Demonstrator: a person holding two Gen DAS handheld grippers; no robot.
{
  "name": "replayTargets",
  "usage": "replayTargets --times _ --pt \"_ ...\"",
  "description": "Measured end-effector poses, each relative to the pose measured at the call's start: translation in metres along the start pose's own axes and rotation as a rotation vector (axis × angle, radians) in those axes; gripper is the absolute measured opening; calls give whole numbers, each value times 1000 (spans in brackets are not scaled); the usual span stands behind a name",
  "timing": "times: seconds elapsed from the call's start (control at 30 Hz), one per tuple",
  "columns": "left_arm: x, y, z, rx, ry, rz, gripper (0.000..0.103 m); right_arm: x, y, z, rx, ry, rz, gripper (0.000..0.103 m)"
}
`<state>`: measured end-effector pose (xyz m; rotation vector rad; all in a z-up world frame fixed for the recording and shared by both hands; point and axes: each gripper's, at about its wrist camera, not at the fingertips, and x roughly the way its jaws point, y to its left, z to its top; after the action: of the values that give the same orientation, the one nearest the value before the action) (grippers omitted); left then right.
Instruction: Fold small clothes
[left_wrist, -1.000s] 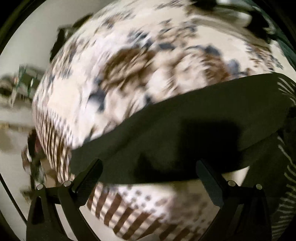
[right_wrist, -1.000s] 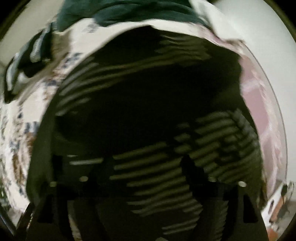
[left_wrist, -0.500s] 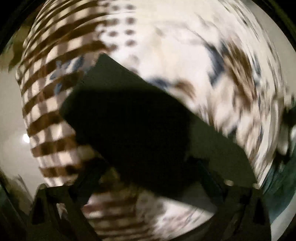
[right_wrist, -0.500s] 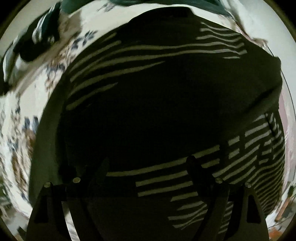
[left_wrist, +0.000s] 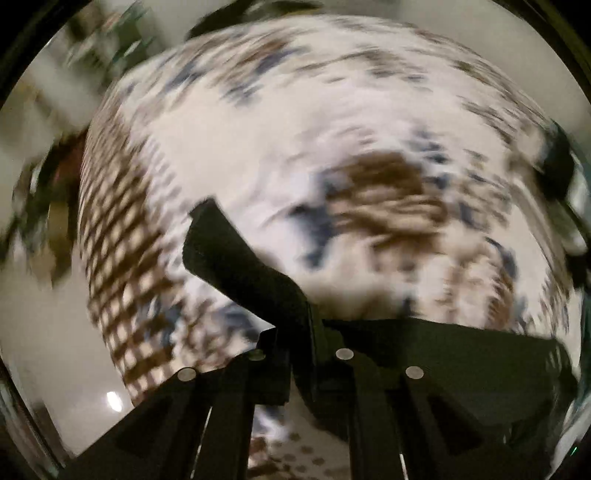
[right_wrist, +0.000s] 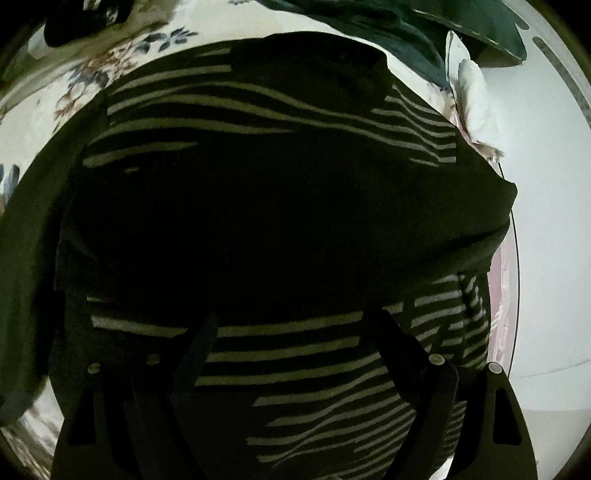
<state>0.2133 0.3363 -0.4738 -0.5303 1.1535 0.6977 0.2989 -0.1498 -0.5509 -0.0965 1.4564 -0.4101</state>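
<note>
Between our left tongs (left_wrist: 301, 347) we're pinching a dark garment (left_wrist: 240, 258) edge; right tongs (right_wrist: 295, 332) gape wide above, so it might slip.

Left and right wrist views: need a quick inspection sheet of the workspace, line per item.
Surface: floral bedspread, white with brown and blue print and a checked border; left view is motion-blurred.
Job's things: dark striped garment spread over the bedspread.
Clutter: dark green cloth and a white crumpled item beyond the garment.
Grippers: left gripper shut on a dark fabric edge of the garment; right gripper open above the stripes.
Cables: nothing seen.
Surroundings: pale wall to the right; blurred room at the left view's edge.
</note>
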Motion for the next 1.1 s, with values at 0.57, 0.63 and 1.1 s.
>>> replayTargets --times 0.57,0.63,1.1 --pt "-131 -424 -225 853 -9 -421 5 49 -218 -9 299 93 183 92" --pt "-129 -457 -260 905 22 -437 5 55 -246 -15 324 102 178 92" --pt "-109 -461 -255 830 136 -414 82 55 -335 -26 472 101 438 92"
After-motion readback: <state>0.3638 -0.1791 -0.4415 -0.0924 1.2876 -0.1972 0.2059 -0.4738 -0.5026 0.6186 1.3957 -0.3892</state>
